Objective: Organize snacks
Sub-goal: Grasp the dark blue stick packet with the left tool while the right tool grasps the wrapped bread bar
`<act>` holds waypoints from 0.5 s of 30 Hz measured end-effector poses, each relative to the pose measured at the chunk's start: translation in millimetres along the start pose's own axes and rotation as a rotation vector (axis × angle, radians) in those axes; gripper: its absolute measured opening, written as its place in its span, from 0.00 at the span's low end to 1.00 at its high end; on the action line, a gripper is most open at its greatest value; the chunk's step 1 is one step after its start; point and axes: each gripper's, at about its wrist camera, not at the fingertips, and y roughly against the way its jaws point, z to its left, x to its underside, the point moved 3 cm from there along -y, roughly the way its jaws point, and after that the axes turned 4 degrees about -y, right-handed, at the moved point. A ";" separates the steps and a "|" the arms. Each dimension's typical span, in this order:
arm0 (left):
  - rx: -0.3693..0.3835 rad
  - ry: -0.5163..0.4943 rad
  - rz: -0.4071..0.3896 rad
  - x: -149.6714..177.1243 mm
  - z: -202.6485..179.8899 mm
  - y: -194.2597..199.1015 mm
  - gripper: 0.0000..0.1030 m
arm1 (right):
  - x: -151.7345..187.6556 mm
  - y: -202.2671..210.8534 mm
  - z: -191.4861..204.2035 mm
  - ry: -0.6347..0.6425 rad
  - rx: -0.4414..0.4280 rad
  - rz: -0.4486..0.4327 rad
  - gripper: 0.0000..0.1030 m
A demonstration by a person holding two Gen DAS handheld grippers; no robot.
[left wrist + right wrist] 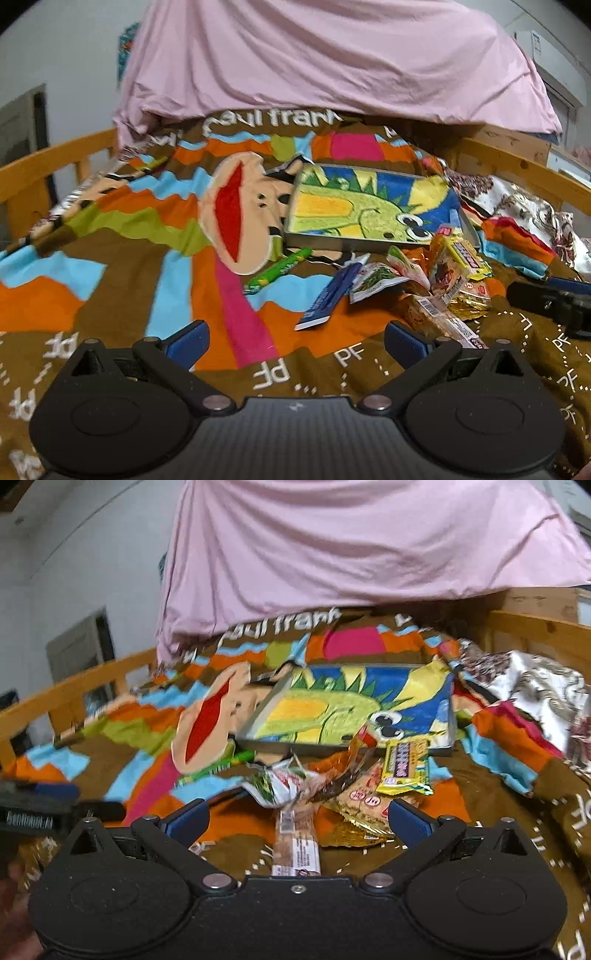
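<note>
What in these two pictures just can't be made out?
- Snack pile: wrappers overlap, so the count is unclear in both views.
- Packet print: too blurred to read.
- Tray: right wrist view, packets cover its near edge.
- Bed head: pink sheet hides it.

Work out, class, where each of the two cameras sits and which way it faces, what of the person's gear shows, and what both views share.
Left wrist: on the left gripper, facing across the patterned bedspread toward the dinosaur tray; its blue fingers show, open, the right gripper at the right edge.
Right wrist: on the right gripper, open over the snack pile; the left gripper at the left edge.
Shared: tray, snacks, green candy tube, pink sheet.
</note>
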 end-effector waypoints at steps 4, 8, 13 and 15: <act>0.065 -0.014 0.066 -12.9 3.3 -36.7 1.00 | 5.7 -19.3 1.4 0.037 -0.045 0.071 1.00; 0.145 -0.042 0.151 -26.8 4.8 -79.3 1.00 | 11.1 -31.6 7.6 0.071 -0.083 0.116 1.00; 0.209 -0.149 0.213 -29.0 3.1 -119.3 1.00 | 18.1 -39.0 8.6 0.088 -0.109 0.159 0.99; 0.242 -0.138 0.223 -28.6 6.1 -131.4 1.00 | 20.0 -43.2 8.1 0.073 -0.121 0.179 0.99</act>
